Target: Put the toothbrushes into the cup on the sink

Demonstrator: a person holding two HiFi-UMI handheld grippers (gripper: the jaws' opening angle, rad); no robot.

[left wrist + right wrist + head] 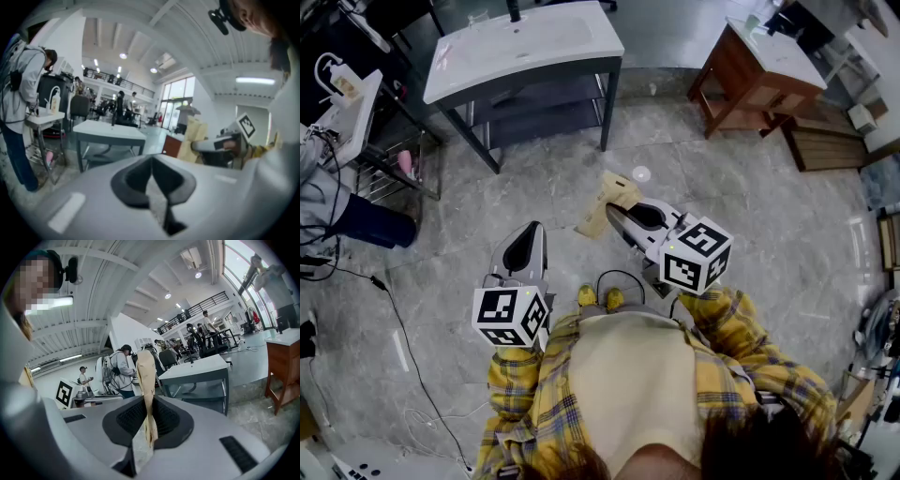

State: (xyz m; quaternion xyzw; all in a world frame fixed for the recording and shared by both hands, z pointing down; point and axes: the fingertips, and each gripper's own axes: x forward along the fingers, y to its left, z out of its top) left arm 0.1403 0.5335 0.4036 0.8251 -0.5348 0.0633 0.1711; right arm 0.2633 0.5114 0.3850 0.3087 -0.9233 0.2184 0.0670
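Observation:
My right gripper [625, 212] is shut on a flat tan paper packet [608, 200], which sticks out forward over the floor. In the right gripper view the packet [146, 380] stands upright between the black pads [166, 420] of that gripper [149, 423]. What is inside the packet is hidden. My left gripper [529, 232] is shut with nothing in it, and its jaws meet in the left gripper view [152, 169]. The white sink [525, 47] on a dark frame stands ahead, well apart from both grippers. I cannot make out a cup or toothbrushes on it.
A brown wooden cabinet [757, 77] and a wooden pallet [827, 142] stand at the right. At the left are a white stand [342, 98], a wire rack [398, 169] and a person [342, 217]. A cable [403, 342] crosses the floor. A small white disc [641, 173] lies ahead.

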